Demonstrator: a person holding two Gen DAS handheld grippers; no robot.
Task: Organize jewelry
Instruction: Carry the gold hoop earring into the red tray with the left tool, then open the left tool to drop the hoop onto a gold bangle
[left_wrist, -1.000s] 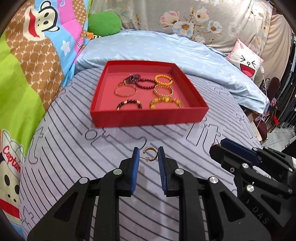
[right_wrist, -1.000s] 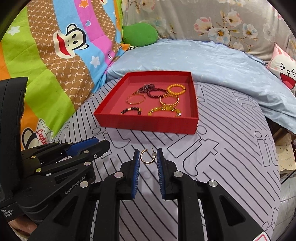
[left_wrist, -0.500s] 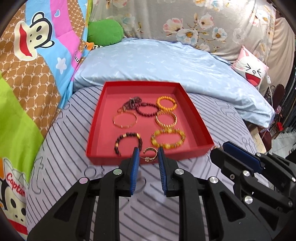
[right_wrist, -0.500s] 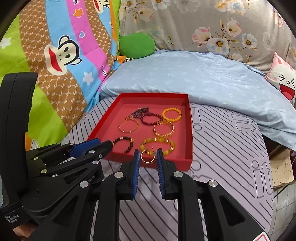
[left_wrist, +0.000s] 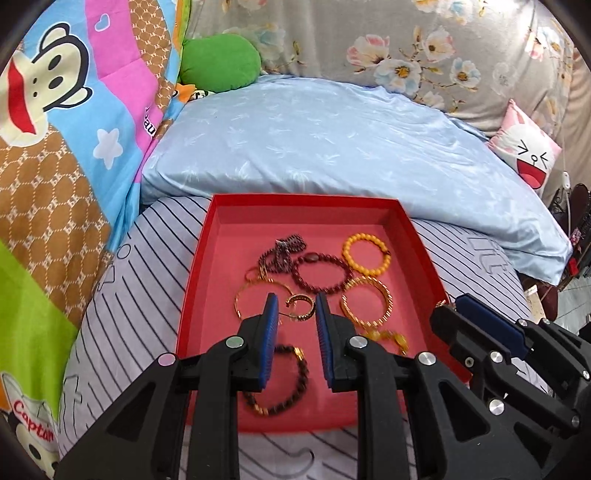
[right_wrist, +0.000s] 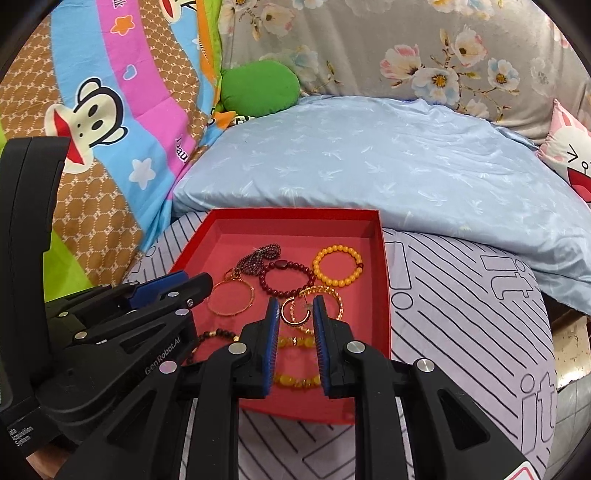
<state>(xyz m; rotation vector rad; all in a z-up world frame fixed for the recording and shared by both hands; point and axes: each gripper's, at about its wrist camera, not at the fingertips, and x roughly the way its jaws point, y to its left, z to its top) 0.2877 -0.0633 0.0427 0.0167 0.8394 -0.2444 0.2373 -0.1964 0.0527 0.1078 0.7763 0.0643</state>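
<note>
A small gold hoop earring (left_wrist: 300, 308) is being gripped between the blue pads of the left gripper (left_wrist: 293, 314), whose jaws are set narrowly around it. A second gold hoop earring (right_wrist: 295, 312) is being pinched in the same way by the right gripper (right_wrist: 294, 314), its jaws equally narrow. Both earrings are being held above the inside of a red tray (left_wrist: 195, 266), which is lying on a grey striped bed cover (left_wrist: 140, 273).

Several bracelets are being kept in the tray. An orange bead bracelet (left_wrist: 365, 254) is lying toward the far right, with a dark red bead bracelet (left_wrist: 322, 275) just beside it and a tangled dark bead chain (left_wrist: 282, 251) at the far middle. A thin gold bangle (right_wrist: 231, 297) is lying on the left side and a patterned gold bangle (left_wrist: 365, 301) on the right side. Nearer the front, a dark bead bracelet (left_wrist: 280, 384) and a yellow stone bracelet (right_wrist: 297, 360) are being partly hidden by the gripper fingers.

Behind the tray a pale blue pillow (left_wrist: 332, 140) is lying across the bed, with a green cushion (left_wrist: 221, 61) beyond it.
</note>
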